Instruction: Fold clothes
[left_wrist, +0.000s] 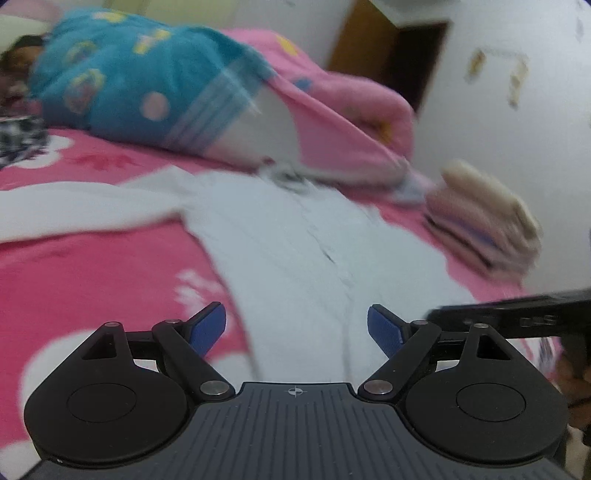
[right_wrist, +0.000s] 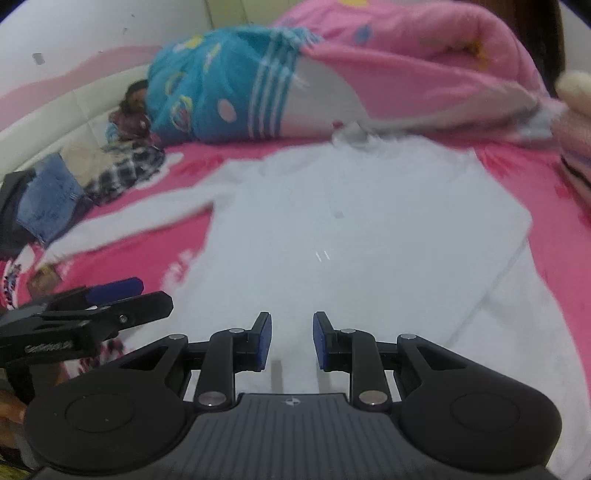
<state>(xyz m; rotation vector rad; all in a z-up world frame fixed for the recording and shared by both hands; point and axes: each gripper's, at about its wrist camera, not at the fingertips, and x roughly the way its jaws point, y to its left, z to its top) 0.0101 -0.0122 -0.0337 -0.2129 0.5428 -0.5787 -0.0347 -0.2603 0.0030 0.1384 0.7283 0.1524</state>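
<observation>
A white button-up shirt (left_wrist: 295, 240) lies spread front-up on the pink bedspread (left_wrist: 92, 277), its left sleeve stretched out to the side. My left gripper (left_wrist: 295, 314) hovers over the shirt's lower left part, open wide with nothing between its blue pads. In the right wrist view the shirt (right_wrist: 351, 221) fills the middle, its right side folded inward. My right gripper (right_wrist: 291, 325) hangs over the hem, its jaws a narrow gap apart and open, with no cloth between them. Each gripper shows at the edge of the other's view: the right one (left_wrist: 517, 314) and the left one's fingers (right_wrist: 118, 288).
A blue patterned blanket (left_wrist: 110, 74) and a pink quilt (left_wrist: 332, 110) are bunched along the far side of the bed. A stack of folded clothes (left_wrist: 480, 221) sits right of the shirt. Jeans (right_wrist: 48, 195) and a plaid garment (right_wrist: 122, 170) lie at the far left by the headboard.
</observation>
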